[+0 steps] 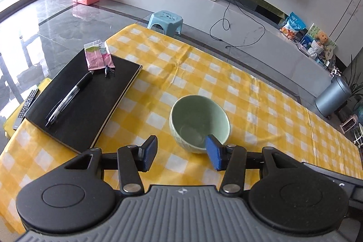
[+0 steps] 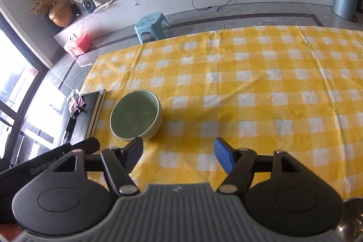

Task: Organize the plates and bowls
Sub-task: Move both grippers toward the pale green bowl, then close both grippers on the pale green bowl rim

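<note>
A pale green bowl (image 1: pixel 199 119) stands upright and empty on the yellow checked tablecloth (image 1: pixel 261 92). In the left wrist view my left gripper (image 1: pixel 181 154) is open just in front of the bowl. Its right pad (image 1: pixel 214 152) overlaps the bowl's near right rim, while the left pad stands over bare cloth; I cannot tell if the right pad touches the bowl. In the right wrist view the same bowl (image 2: pixel 136 115) lies ahead and to the left. My right gripper (image 2: pixel 179 153) is open over the cloth (image 2: pixel 249 83) with nothing between its fingers.
A black notebook (image 1: pixel 86 99) left of the bowl carries a pen (image 1: pixel 68 99) and a pink packet (image 1: pixel 97 56). A remote (image 1: pixel 26 106) lies at the table's left edge. The left gripper's body (image 2: pixel 56 158) shows at lower left. Something shiny and metallic (image 2: pixel 354 221) sits at the bottom right corner.
</note>
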`<state>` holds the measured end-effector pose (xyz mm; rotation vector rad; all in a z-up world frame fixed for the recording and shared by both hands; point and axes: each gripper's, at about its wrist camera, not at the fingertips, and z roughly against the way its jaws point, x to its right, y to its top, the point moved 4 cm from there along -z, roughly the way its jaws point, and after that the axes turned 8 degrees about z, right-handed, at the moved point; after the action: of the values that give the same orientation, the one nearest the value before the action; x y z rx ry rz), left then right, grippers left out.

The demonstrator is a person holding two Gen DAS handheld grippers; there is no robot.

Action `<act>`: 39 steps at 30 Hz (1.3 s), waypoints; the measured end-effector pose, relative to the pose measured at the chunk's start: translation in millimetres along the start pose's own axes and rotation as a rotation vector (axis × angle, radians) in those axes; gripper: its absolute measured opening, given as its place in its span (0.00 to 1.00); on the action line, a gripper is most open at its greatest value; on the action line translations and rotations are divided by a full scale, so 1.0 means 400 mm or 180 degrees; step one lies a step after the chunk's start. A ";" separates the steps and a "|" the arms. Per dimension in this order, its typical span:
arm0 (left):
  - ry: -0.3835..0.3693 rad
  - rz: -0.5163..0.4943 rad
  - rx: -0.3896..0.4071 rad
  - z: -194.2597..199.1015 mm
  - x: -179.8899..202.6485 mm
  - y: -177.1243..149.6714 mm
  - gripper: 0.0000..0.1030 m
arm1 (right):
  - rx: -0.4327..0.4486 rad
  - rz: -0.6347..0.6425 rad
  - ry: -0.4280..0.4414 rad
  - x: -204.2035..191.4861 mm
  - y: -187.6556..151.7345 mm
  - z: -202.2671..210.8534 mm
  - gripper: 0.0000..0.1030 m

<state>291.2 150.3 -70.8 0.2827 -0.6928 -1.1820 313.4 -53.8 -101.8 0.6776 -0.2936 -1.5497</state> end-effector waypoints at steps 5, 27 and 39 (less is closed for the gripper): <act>0.0033 -0.0257 -0.0107 -0.081 0.010 0.026 0.43 | -0.0224 -0.0122 0.0184 -0.013 0.041 -0.097 0.44; 0.0081 -0.0185 -0.0341 -0.252 -0.024 0.040 0.08 | -0.0586 -0.0166 0.0292 -0.039 0.077 -0.319 0.13; 0.0022 -0.0034 -0.0305 -0.112 -0.001 0.005 0.08 | -0.0589 -0.0265 0.0418 -0.029 0.036 -0.196 0.12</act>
<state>320.9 145.0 -104.1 0.2102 -0.6275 -1.2199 370.1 -27.6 -152.8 0.6486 -0.0232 -1.5809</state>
